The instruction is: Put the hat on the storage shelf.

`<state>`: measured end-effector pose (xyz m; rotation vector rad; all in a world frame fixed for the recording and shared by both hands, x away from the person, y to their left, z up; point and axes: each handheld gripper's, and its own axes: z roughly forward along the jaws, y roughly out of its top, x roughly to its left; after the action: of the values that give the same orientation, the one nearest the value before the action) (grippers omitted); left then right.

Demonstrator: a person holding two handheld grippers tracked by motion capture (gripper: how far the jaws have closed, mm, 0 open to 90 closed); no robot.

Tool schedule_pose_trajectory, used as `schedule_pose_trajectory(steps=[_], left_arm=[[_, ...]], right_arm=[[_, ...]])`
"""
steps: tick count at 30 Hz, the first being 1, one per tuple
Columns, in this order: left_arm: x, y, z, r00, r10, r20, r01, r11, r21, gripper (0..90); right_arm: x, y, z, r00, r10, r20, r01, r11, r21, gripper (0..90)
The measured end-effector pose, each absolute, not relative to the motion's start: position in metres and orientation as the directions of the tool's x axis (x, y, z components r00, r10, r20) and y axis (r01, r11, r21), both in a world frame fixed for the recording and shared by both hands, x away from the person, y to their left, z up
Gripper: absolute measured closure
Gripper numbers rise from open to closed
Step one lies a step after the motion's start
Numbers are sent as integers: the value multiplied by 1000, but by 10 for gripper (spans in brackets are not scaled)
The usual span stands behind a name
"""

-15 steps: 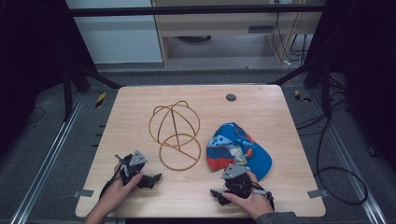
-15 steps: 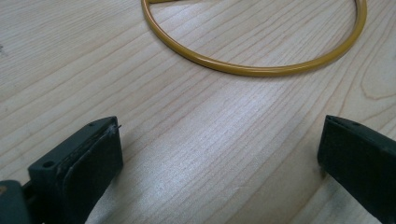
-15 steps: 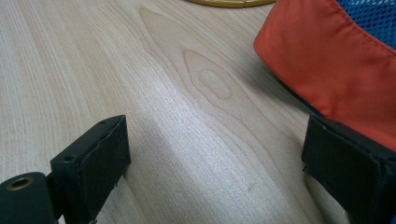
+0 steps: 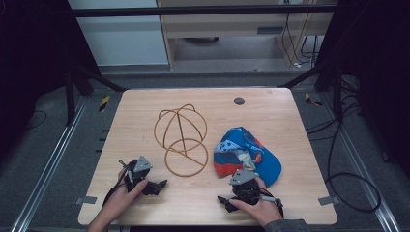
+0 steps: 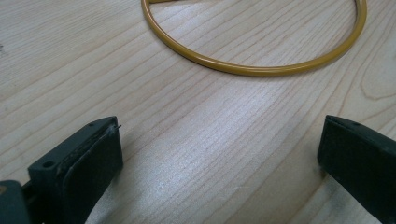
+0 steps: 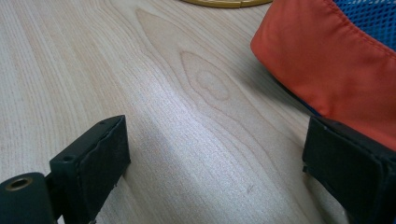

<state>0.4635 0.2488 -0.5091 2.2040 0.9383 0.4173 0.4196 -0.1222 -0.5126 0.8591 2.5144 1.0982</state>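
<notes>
The right tool, jaws standing wide and empty, is lying nearer the blue-and-orange fabric cap, its orange brim just beside one jaw.

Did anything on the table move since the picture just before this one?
Nothing visibly changed. The left gripper and the right gripper rest near the table's front edge as before, both with open jaws and nothing between them. The gold wire hat stand and the blue and orange cap lie in the same spots, untouched.
</notes>
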Motion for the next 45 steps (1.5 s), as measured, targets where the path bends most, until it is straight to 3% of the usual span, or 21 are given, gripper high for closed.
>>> schedule_pose_trajectory(steps=[10,13,17,25,34,39,45], left_arm=[[463,249,-509,685,728,19,505,-494,708,0],[463,249,-509,685,728,19,505,-493,708,0],[463,248,-509,684,729,19,506,-493,708,0],[462,248,-509,683,730,19,506,-492,709,0],[463,248,-509,687,726,17,504,-494,708,0],[463,248,-509,688,726,17,503,-494,709,0],[463,248,-509,688,726,17,504,-495,708,0]], right_arm=[[420,-134,-495,-757,653,16,436,487,756,134],[422,-139,-486,-751,660,-3,433,497,752,132],[432,-156,-455,-728,678,-102,411,550,727,153],[452,-175,-421,-712,684,-156,451,616,646,156],[490,-188,-395,-704,703,-96,546,623,561,129],[513,-186,-396,-715,697,-53,581,636,508,179],[524,-179,-398,-727,686,-5,589,628,509,250]])
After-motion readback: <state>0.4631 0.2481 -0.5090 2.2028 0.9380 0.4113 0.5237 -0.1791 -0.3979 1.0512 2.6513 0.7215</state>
